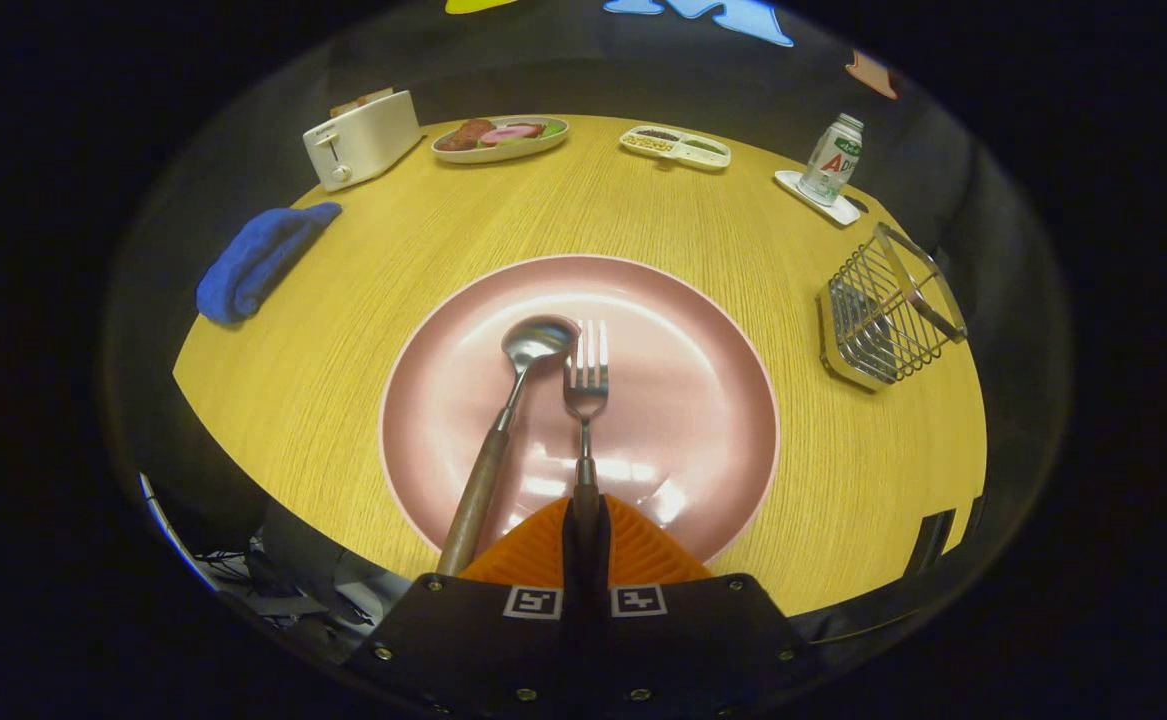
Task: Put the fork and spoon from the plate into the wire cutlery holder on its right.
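Note:
A pink plate (683,330) lies on the wooden table just ahead of my fingers. On it rest a spoon (518,385) and a fork (586,385), both with dark wooden handles pointing back toward me. My gripper (585,520) is shut on the fork's handle, with both fingers pressed against it over the plate's near rim. The spoon lies just left of the fork, its handle reaching past the plate's near edge beside my left finger. The wire cutlery holder (888,320) stands to the right of the plate, beyond my fingers.
At the table's far side stand a white toaster (361,138), an oval dish of food (500,137), a small divided tray (675,146) and a drink carton on a white coaster (831,160). A folded blue cloth (261,258) lies left of the plate.

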`<state>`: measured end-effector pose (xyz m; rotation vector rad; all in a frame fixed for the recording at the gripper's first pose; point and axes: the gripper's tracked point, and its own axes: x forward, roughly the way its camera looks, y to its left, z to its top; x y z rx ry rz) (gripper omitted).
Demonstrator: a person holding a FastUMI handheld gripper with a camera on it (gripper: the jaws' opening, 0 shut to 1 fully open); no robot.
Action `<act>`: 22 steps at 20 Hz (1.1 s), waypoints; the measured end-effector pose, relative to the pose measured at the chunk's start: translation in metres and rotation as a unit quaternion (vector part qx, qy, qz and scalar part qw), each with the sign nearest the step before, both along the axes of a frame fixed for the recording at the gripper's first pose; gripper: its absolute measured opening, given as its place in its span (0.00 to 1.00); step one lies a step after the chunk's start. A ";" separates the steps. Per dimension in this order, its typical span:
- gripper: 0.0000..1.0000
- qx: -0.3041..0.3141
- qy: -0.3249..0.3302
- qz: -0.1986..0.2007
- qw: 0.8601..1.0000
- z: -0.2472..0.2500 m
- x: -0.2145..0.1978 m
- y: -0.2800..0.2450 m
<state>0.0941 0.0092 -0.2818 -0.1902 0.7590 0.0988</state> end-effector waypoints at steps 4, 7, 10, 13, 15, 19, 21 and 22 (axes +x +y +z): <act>0.04 0.012 -0.014 -0.016 1.000 0.008 -0.002 -0.002; 0.04 -0.002 -0.020 -0.019 1.000 0.017 0.000 -0.006; 0.04 -0.010 -0.030 -0.031 0.999 0.026 0.002 -0.011; 0.04 -0.019 -0.038 -0.036 0.998 0.036 0.004 -0.015; 0.04 -0.022 -0.046 -0.039 0.998 0.043 0.004 -0.018; 0.03 -0.016 -0.064 -0.057 0.996 0.068 0.000 -0.025; 0.04 -0.009 -0.073 -0.071 0.995 0.086 0.000 -0.029; 0.04 -0.005 -0.077 -0.082 0.994 0.096 -0.001 -0.033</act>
